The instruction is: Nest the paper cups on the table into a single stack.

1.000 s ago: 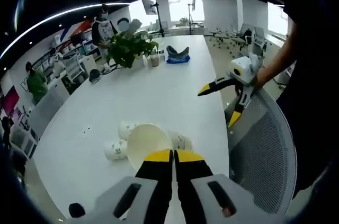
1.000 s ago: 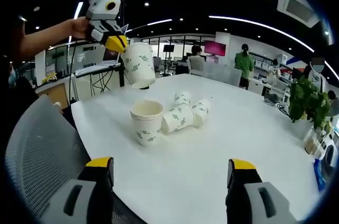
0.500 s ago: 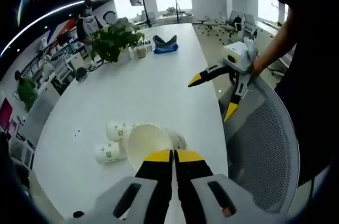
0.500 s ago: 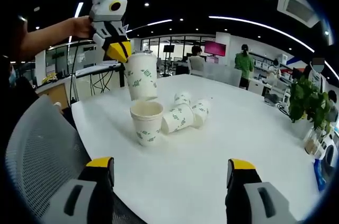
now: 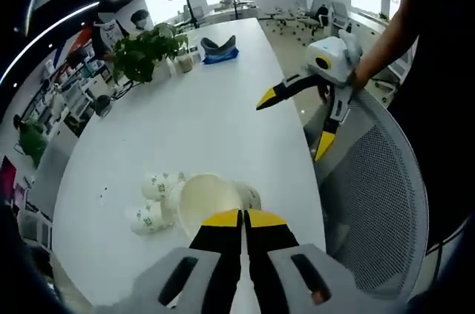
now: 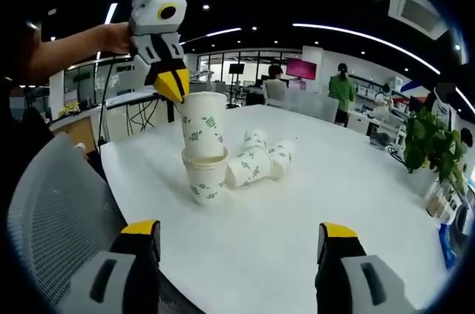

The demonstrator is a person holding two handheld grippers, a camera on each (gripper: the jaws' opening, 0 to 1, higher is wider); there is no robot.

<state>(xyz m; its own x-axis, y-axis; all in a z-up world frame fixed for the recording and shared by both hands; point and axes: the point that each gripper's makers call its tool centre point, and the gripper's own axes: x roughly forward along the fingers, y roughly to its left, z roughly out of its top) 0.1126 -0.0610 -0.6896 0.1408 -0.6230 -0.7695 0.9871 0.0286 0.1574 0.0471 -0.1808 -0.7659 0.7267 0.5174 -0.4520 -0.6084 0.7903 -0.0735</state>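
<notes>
- The left hand-held gripper point(image 6: 170, 85) has its yellow-tipped jaws pressed together on the rim of a paper cup point(image 6: 203, 125); in the left gripper view the cup's open mouth point(image 5: 209, 203) sits just ahead of the jaw tips.
- That held cup hangs upright directly below the left hand-held gripper, with its base entering the mouth of an upright cup point(image 6: 205, 177) standing on the tabletop point(image 6: 297, 210). It looks only partly seated, with most of its wall above the lower rim.
- The right hand-held gripper point(image 6: 239, 243) has its jaws spread wide and holds nothing. It is well back from the cups, near the tabletop's edge; in the left gripper view it point(image 5: 297, 117) hovers off to the right of the left gripper, over the table's edge by a mesh chair point(image 5: 371, 203).
- Just beyond the standing cup, on the far side from the right hand-held gripper, more cups point(image 6: 261, 157) lie on their sides, touching one another. I count about three, though the overlap makes the number uncertain.
- Progress, as a judgement: the first nesting is under way but not finished. The held cup needs to sink in and be let go, and then each lying cup has to be picked up, turned upright and added, so most of the work remains.
- A potted plant point(image 5: 141, 54) stands at the far end of the tabletop, well apart from the cups.
</notes>
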